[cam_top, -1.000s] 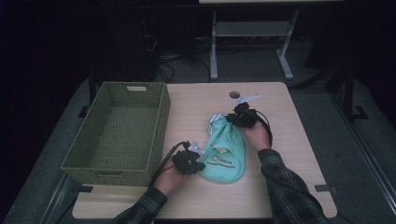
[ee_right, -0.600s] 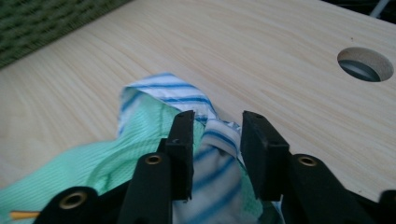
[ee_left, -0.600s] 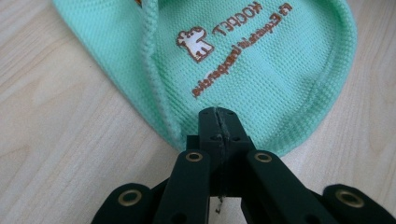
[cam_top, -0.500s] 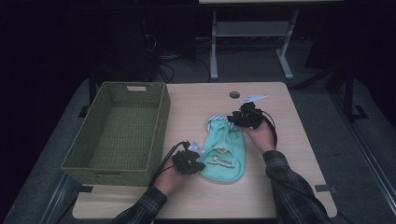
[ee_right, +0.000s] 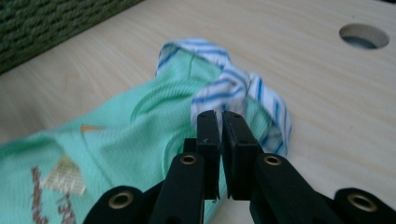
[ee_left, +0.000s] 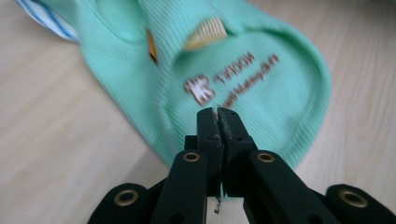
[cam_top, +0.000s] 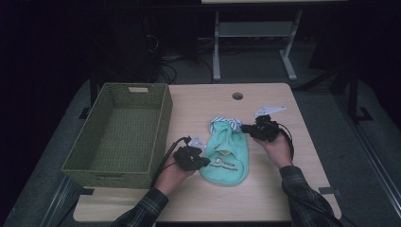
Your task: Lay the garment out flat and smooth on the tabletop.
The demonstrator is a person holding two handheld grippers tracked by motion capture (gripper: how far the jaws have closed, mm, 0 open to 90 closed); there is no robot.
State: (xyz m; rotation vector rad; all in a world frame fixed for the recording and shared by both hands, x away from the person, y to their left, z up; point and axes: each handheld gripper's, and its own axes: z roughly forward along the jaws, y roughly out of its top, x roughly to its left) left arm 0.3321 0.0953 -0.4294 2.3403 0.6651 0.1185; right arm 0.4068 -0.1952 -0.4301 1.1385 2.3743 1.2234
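Far left on the table (cam_top: 265, 189) sits the green woven basket (cam_top: 120, 132), long side running away from the person, and it's just beside the shirt without touching it. Next over is the left gripper (cam_top: 202, 162), coming in at the shirt's lower left edge; in the left gripper view its jaws are clenched tight together with a sliver of the mint fabric pinched at the tips, right by the brown lettering. The shirt (cam_top: 226, 152) itself is a small mint-green ribbed one lying flat near the middle of the table, to the right of the basket. Its long axis runs near-to-far with a slight lean, the rounded hem toward the person and the blue-and-white striped collar (cam_top: 226, 124) pointing away toward the far edge and the cable hole (cam_top: 237, 96). The print faces up. Then the right gripper (cam_top: 245, 127) comes in from the right, level with the collar end. Its jaws have just been closing and now stand almost together, right against the striped collar, but I can't tell from the right gripper view whether any cloth is actually caught between them. The two grippers sit at opposite ends of the shirt, well apart.
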